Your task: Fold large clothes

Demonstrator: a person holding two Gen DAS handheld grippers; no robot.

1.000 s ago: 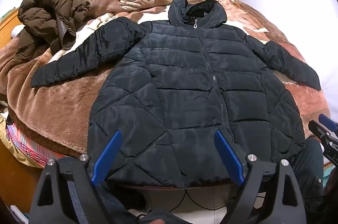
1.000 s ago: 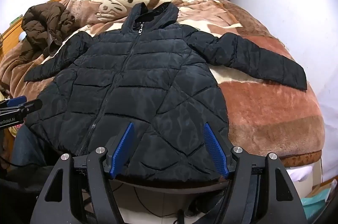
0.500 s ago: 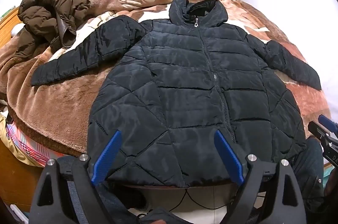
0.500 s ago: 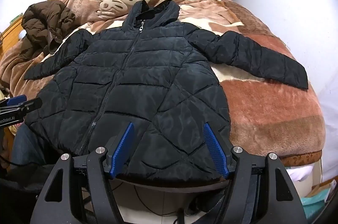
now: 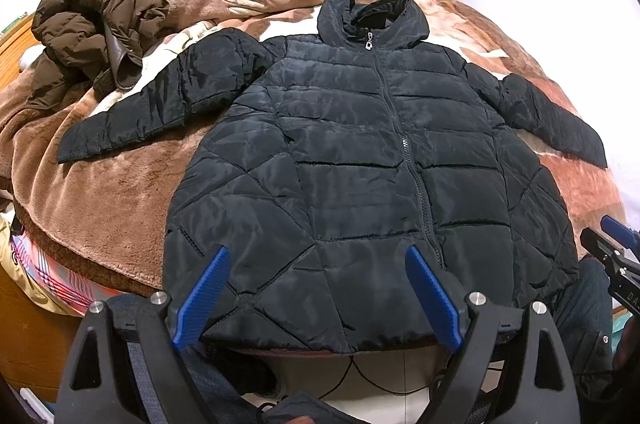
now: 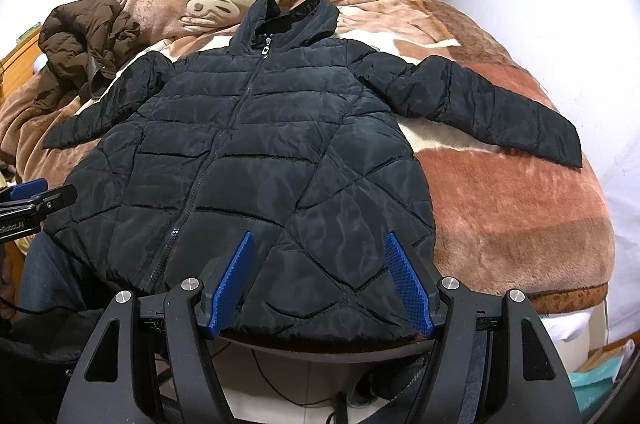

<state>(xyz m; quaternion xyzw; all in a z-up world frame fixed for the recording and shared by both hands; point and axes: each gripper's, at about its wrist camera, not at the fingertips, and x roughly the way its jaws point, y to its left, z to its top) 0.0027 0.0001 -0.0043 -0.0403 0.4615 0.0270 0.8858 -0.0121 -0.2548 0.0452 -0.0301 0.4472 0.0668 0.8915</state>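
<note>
While the black jacket [image 5: 360, 160] is lying flat with its hood toward the bed's [image 6: 520, 224] far edge, the left gripper [image 5: 316, 294] and right gripper [image 6: 322, 280] are hovering wide and empty at its hem, each nearer its own sleeve.

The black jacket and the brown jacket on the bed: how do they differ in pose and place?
The black jacket lies spread flat, front up, zipped, both sleeves stretched out; the brown jacket sits crumpled in a heap. The black jacket reaches the near edge of the bed, its hem hanging slightly over; the brown jacket lies farther back, at the left side. Both are puffy quilted jackets resting on the brown blanket, and neither tool touches either.
</note>
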